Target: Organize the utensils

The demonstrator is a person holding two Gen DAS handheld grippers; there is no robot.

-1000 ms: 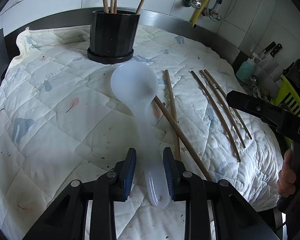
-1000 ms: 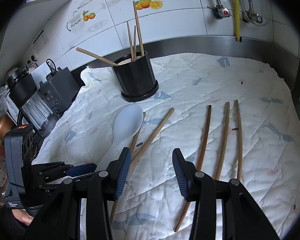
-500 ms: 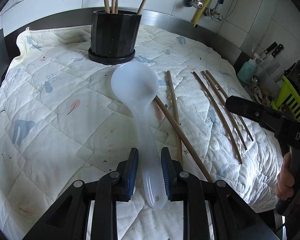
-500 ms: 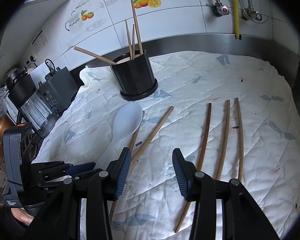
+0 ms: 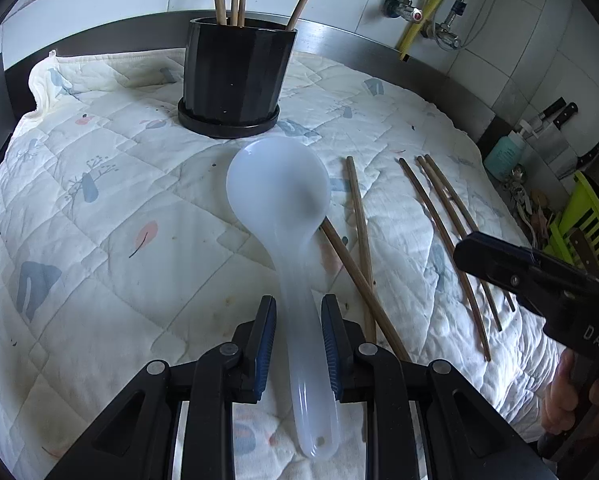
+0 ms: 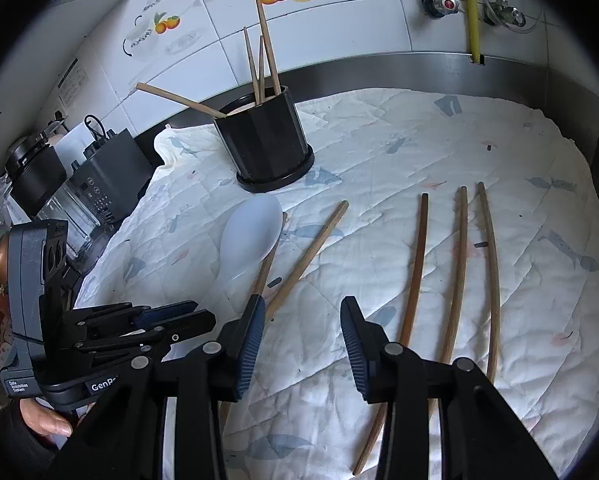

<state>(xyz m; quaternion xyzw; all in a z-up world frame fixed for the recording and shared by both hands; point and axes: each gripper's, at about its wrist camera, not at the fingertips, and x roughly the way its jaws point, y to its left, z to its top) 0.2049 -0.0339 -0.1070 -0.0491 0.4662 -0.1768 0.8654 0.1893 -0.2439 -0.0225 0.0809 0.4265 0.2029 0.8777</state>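
A translucent white rice spoon (image 5: 283, 216) lies on the quilted cloth (image 5: 99, 208); it also shows in the right wrist view (image 6: 247, 240). My left gripper (image 5: 298, 312) is shut on the spoon's handle, the bowl pointing toward the black utensil holder (image 5: 231, 76), which holds several chopsticks. Two straight chopsticks (image 5: 359, 232) lie right of the spoon, one running under it. Three long curved chopsticks (image 6: 455, 272) lie further right. My right gripper (image 6: 302, 316) is open and empty, hovering above the cloth between the two chopstick groups.
A steel backsplash and tiled wall with pipes (image 5: 431, 4) run behind. Black appliances (image 6: 99, 176) stand left of the cloth. A teal bottle (image 5: 503, 152), knives and a green rack (image 5: 583, 216) sit at the right.
My left gripper has moved forward along the spoon handle and closed on it. The view has drawn closer to the holder. The right gripper has barely moved.
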